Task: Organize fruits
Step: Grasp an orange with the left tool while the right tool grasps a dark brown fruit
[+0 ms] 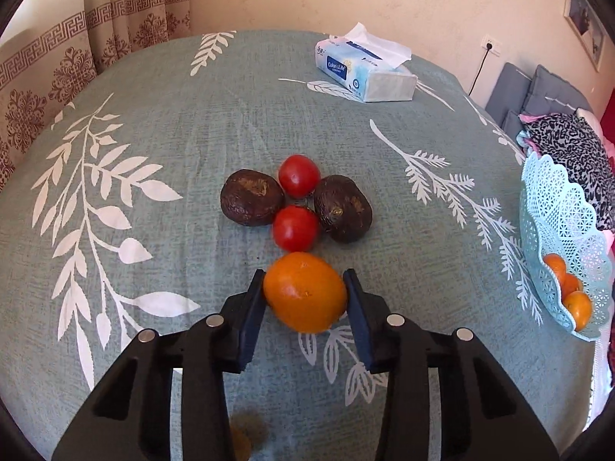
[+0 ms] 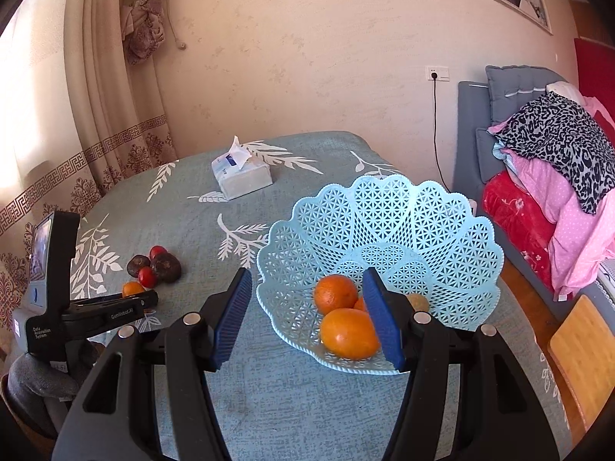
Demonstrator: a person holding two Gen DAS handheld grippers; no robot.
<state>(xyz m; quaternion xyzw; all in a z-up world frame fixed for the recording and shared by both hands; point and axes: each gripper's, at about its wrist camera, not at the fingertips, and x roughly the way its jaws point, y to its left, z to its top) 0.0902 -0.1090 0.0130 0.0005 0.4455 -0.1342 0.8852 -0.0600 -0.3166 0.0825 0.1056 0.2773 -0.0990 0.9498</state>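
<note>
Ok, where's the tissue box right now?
The tissue box sits at the table's far side in the left wrist view, beyond the tomatoes and avocados, away from the basket.

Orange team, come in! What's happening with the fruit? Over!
Left gripper shut on orange. Right gripper open, empty, at the basket. Tomatoes and avocados wait ahead; nothing blocking.

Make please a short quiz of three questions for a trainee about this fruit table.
1. True or false: the left gripper has its fingers on both sides of an orange.
2. How many tomatoes lie on the tablecloth?
3. Which is in the blue basket? A) avocados B) oranges C) tissue pack

Key: 1 true. 2 two: the far tomato and the near tomato. 3 B; the right gripper, open, is before it.
</note>
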